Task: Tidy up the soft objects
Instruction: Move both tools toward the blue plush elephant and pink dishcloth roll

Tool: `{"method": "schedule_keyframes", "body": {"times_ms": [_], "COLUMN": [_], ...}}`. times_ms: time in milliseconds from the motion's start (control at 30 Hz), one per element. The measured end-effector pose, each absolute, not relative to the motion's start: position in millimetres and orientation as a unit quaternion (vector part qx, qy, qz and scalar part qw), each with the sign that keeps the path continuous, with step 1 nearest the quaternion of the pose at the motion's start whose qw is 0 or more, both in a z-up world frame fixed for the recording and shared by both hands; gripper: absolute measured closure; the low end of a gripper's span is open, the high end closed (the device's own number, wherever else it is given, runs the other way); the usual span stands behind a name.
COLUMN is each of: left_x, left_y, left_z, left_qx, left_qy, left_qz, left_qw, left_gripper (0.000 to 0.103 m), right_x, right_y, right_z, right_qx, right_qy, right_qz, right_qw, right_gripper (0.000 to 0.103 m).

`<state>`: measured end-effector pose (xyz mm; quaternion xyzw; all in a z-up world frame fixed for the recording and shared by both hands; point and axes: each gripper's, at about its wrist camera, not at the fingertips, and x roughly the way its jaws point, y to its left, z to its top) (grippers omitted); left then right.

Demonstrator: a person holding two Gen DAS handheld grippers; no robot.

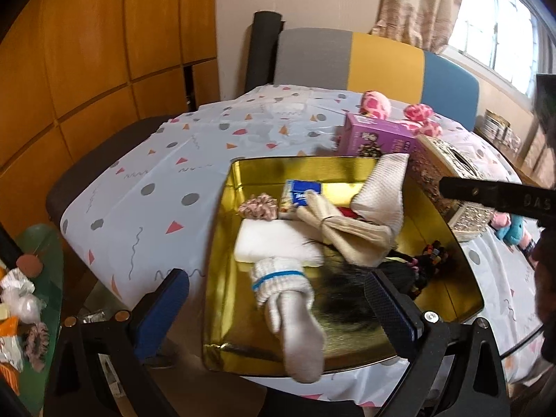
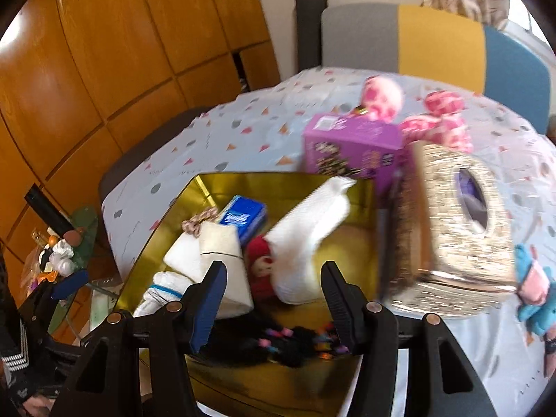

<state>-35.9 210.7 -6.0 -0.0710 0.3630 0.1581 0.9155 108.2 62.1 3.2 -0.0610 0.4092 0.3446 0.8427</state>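
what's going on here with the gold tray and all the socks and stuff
A person with a gripper in each hand is sorting soft things into a gold tray. The left gripper and right gripper both hover open and empty above it. Already inside: a white sock, a white cloth, a tissue pack and a scrunchie. A pink plush still lies on the table.

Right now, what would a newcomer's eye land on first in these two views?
The shiny gold metal tray on the confetti-patterned tablecloth, heaped with soft things: a white ribbed sock with a blue stripe at its near end and a white waffle-textured cloth leaning on the far rim. Behind it stand a purple cardboard box and a glittery gold tissue box, with pink spotted plush toys farther back.
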Motion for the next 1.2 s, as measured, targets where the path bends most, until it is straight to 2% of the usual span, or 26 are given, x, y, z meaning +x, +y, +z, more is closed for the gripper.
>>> {"method": "schedule_keyframes", "body": {"times_ms": [500, 833, 1000, 1133, 1200], "left_x": [-12, 11, 26, 46, 59], "left_y": [144, 78, 32, -5, -24], "left_z": [7, 26, 41, 49, 50], "left_qx": [-0.014, 0.028, 0.059, 0.074, 0.071], "left_qy": [0.365, 0.352, 0.338, 0.334, 0.342], "left_qz": [0.07, -0.028, -0.089, -0.133, -0.157], "left_qw": [0.928, 0.935, 0.935, 0.93, 0.924], "left_gripper": [0.002, 0.003, 0.006, 0.011, 0.012], "right_x": [140, 170, 171, 163, 159], "right_y": [-82, -236, -324, -377, -389], "right_z": [19, 10, -11, -26, -26], "right_qx": [-0.012, 0.062, 0.137, 0.246, 0.267], "right_qy": [0.389, 0.384, 0.376, 0.377, 0.371], "right_qz": [0.21, 0.027, -0.097, -0.148, -0.157], "right_qw": [0.897, 0.921, 0.911, 0.881, 0.876], "right_gripper": [0.046, 0.046, 0.046, 0.046, 0.046]}}
